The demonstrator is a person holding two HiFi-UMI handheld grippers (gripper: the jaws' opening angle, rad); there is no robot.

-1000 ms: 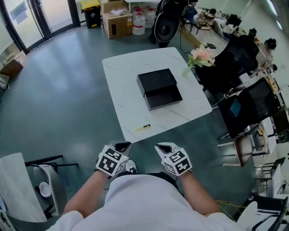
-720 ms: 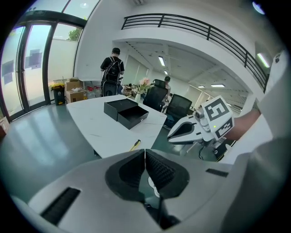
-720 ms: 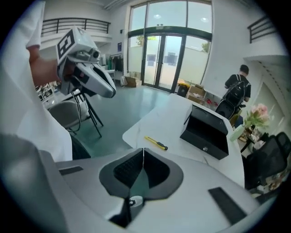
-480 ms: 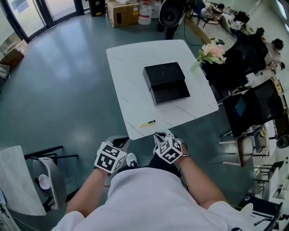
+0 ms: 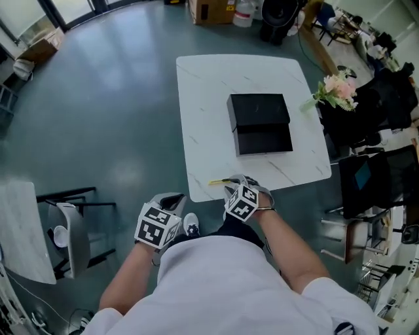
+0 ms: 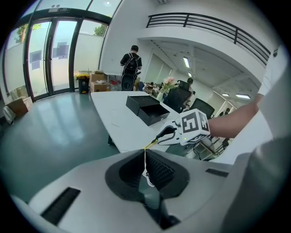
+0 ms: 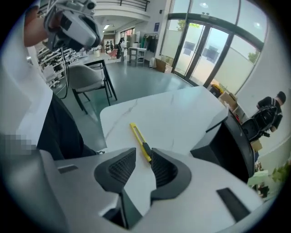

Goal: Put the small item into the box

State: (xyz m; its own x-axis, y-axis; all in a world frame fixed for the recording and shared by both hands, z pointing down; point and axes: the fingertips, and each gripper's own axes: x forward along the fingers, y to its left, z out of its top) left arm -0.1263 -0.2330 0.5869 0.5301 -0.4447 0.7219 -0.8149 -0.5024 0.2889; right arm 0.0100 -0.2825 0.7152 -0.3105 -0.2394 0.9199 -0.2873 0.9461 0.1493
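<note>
A small yellow utility knife (image 5: 218,181) lies near the front edge of the white table (image 5: 203,131). Farther back stands an open black box (image 5: 264,140) with its lid beside it. My right gripper (image 5: 236,182) hovers at the table's edge just over the knife. Its jaws are opening, and in the right gripper view the knife (image 7: 140,140) lies on the table between and ahead of the pads (image 7: 122,166), untouched. My left gripper (image 5: 171,199) hangs lower left, off the table, with its jaws pressed together on nothing (image 6: 145,160).
Pink flowers (image 5: 336,86) stand at the table's right side. Dark chairs and a monitor (image 5: 368,175) crowd the right. A grey chair (image 5: 72,230) stands at the left, and cardboard boxes (image 5: 211,9) sit beyond the table. A person (image 6: 131,63) stands far off.
The head view has closed in on the table. My right gripper has moved forward to the table's front edge over the knife. The left gripper has stayed low.
</note>
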